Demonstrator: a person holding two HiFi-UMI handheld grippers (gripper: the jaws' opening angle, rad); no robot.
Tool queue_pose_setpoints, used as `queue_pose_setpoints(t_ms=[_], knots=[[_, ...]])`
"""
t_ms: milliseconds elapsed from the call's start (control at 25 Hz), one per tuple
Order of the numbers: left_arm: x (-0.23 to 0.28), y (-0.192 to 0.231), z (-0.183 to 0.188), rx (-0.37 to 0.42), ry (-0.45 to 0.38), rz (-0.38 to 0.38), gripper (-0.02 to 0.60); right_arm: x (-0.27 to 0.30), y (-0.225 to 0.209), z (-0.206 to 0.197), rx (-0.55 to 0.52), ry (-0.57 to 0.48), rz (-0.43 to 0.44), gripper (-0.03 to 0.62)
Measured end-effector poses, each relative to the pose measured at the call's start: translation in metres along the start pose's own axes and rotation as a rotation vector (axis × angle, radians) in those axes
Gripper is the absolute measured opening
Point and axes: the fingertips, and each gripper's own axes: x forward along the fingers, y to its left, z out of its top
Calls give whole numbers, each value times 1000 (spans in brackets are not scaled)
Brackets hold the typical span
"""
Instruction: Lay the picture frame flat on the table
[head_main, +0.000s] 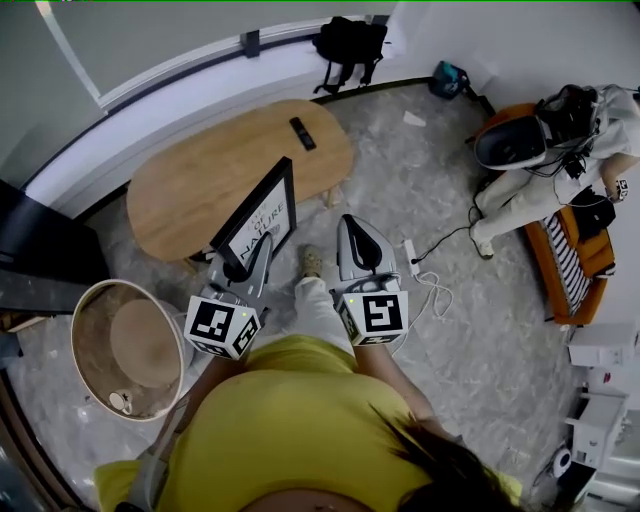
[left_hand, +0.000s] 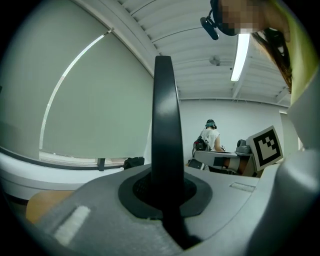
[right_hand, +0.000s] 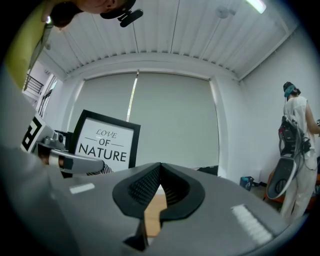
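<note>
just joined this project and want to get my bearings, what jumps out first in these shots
The black picture frame reading LOVE OF NATURE stands out first: it is upright at the near edge of the oval wooden table, with the left gripper clamped on its edge. Beside it the right gripper is shut on nothing. At the head view's upper right a second person in white sits by an orange seat.

The picture frame (head_main: 262, 220) loses its 7 o'clock corner behind the left gripper (head_main: 262, 248). The left gripper view shows it edge-on, print hidden. A small dark thing (head_main: 302, 133) at the wooden table's (head_main: 180, 190) 1 o'clock end is too small to name.
</note>
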Motion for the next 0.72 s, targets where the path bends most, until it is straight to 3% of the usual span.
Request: queue_pose_setpoints(t_ms=[440, 720], knots=[[178, 56, 44, -17, -28, 99, 9, 177, -115, 21, -13, 3, 177, 0], [244, 93, 49, -38, -48, 179, 9, 248, -148, 6, -6, 33, 271, 0]])
